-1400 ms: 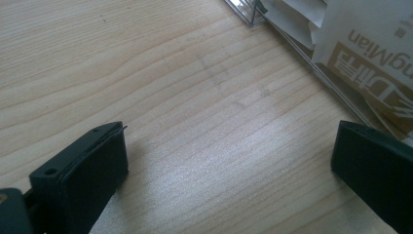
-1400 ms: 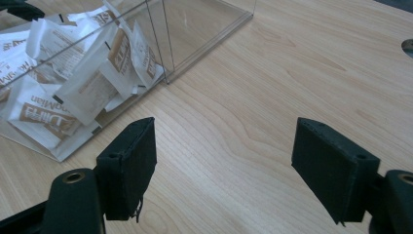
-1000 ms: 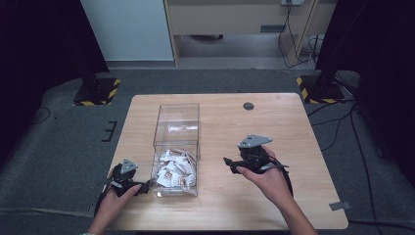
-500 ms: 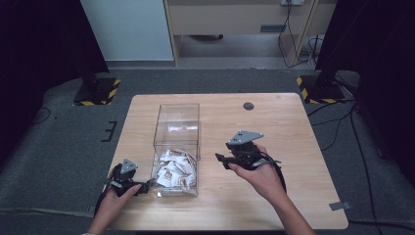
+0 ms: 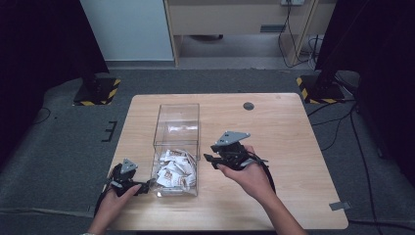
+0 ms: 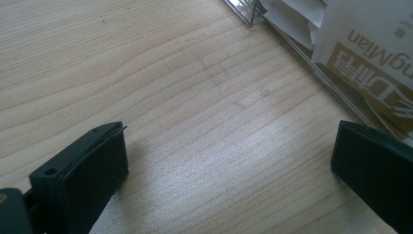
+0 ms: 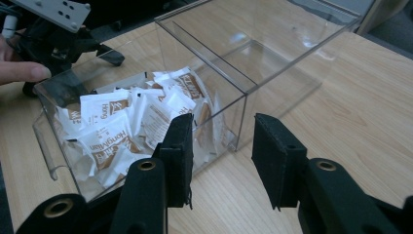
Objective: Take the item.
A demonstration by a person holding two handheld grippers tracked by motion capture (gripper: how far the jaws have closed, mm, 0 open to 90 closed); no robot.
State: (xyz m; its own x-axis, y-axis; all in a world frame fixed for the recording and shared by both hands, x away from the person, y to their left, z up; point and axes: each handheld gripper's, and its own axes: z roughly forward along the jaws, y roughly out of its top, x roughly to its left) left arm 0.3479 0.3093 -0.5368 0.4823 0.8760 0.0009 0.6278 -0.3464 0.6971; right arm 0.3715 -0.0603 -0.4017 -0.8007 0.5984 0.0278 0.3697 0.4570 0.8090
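The right claw (image 5: 211, 157) has moved in toward the clear plastic box (image 5: 177, 128) over the last second, travelling left across the wooden surface (image 5: 274, 132) until its tips sit just beside the box's right wall, near the end where the sachets are piled. Its jaws stand partly open with nothing between them; in the right gripper view they frame the near corner of the box, one jaw in front of the transparent wall, the other over bare wood. The white and brown sachets (image 7: 126, 122) lie heaped in the person's end of the box, while the far end, beyond an inner divider, is empty.

The left claw (image 5: 147, 186) has stayed put, low on the surface at the box's left near corner. Its jaws are spread wide and empty; the left gripper view shows bare wood between them and the box wall with a printed sachet (image 6: 375, 73) behind it at the upper right.

The approach suggests the right claw is about to go for the sachets, probably by lifting over the wall and coming down into the pile, with the left positioned to steady the box.
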